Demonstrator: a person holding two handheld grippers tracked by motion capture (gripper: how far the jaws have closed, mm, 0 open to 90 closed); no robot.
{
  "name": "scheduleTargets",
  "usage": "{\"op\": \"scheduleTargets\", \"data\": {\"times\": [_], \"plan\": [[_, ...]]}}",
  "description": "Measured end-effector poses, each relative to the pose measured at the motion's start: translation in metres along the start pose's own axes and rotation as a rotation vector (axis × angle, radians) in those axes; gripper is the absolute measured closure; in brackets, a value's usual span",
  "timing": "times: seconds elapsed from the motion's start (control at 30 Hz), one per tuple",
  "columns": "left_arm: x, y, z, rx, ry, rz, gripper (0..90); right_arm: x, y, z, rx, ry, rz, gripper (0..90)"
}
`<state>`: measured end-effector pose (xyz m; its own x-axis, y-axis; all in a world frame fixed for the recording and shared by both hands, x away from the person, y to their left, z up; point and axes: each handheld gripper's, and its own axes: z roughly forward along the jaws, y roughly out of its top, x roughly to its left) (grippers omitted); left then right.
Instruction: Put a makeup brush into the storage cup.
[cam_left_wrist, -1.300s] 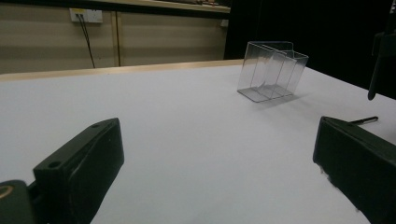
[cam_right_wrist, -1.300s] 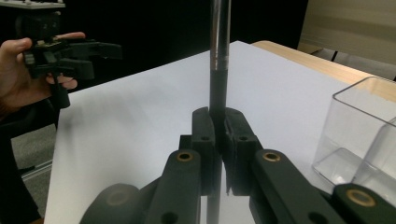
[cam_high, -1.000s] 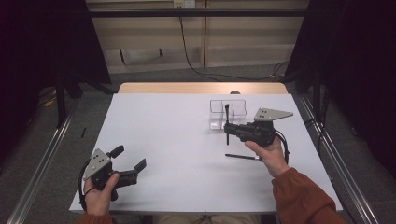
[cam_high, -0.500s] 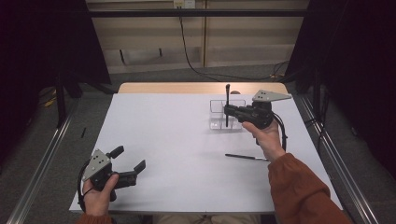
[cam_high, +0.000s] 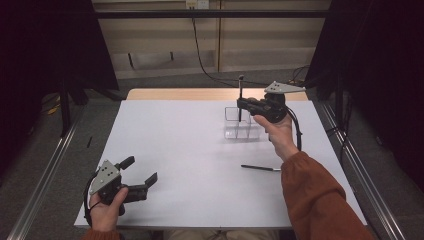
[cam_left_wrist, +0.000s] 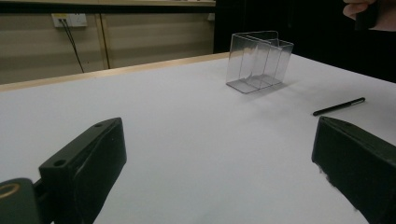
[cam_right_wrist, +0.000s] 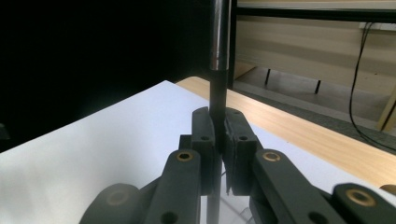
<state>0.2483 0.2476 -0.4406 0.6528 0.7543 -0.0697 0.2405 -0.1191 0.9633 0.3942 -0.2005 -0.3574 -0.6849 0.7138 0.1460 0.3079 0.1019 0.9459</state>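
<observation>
**Pen held upright over the clear holder**

On the white table (cam_high: 190, 150), the right gripper (cam_high: 241, 103) at the far right clamps a black pen (cam_high: 240, 95) upright, its lower end just above the clear divided holder (cam_high: 240, 127). A second pen (cam_high: 260, 168) lies flat nearer, right of centre. The left gripper (cam_high: 142, 172) rests near left, jaws wide and empty.

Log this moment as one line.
right gripper: shut on upright pen, above clear holder | left gripper: open, holding nothing | second pen: lying on table
</observation>
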Motion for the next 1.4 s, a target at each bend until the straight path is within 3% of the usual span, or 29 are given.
{"op": "scheduleTargets", "data": {"times": [0.43,0.57,1.4], "plan": [[0.001,0.000,0.002,0.003,0.000,-0.007,2.8,-0.013,0.002,0.026,0.007,-0.068,-0.004,84.0],[-0.001,0.000,0.003,0.012,-0.015,0.015,2.6,-0.014,-0.002,0.027,0.009,-0.066,-0.008,84.0],[-0.001,0.000,0.003,0.020,-0.011,0.012,2.6,-0.021,-0.027,0.038,0.039,-0.056,0.017,83.9]]}}
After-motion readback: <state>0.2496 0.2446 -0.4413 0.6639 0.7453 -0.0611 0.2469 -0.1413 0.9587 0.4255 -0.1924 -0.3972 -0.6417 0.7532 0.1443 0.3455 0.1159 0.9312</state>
